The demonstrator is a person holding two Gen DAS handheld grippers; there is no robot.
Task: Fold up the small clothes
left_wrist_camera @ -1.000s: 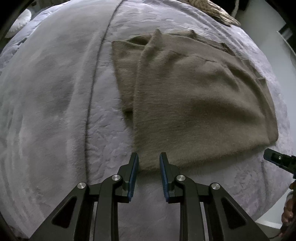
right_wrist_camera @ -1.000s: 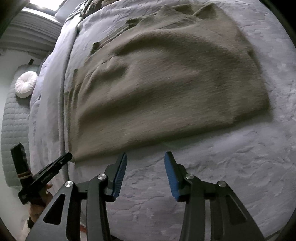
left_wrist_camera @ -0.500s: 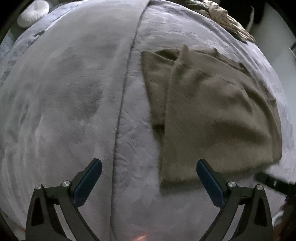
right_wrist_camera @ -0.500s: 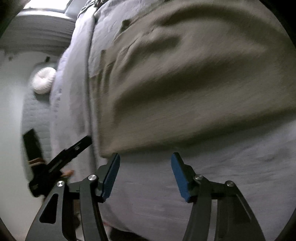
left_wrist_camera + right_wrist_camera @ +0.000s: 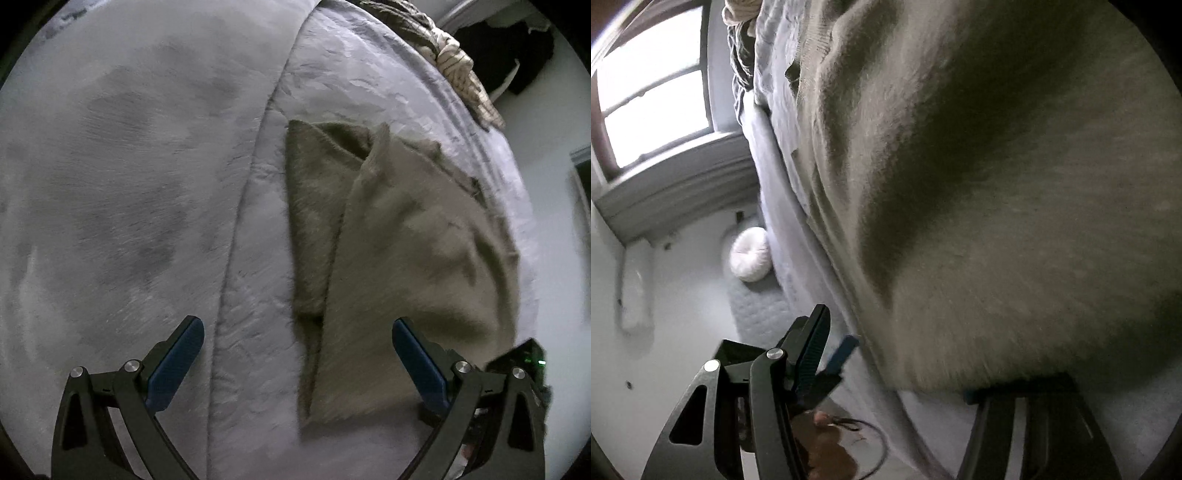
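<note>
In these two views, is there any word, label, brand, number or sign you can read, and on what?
None can be read.
Fuzzy olive-brown knit garment: no tag or print shows.
Grey quilted bed cover: stitched pattern only.
Black tongs with blue pads: no markings visible.
Green light on the other black handheld device: a glowing dot, not a character.

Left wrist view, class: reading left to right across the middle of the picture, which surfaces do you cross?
Plush grey blanket → quilted grey bedspread → folded brown sweater → pale wall.
</note>
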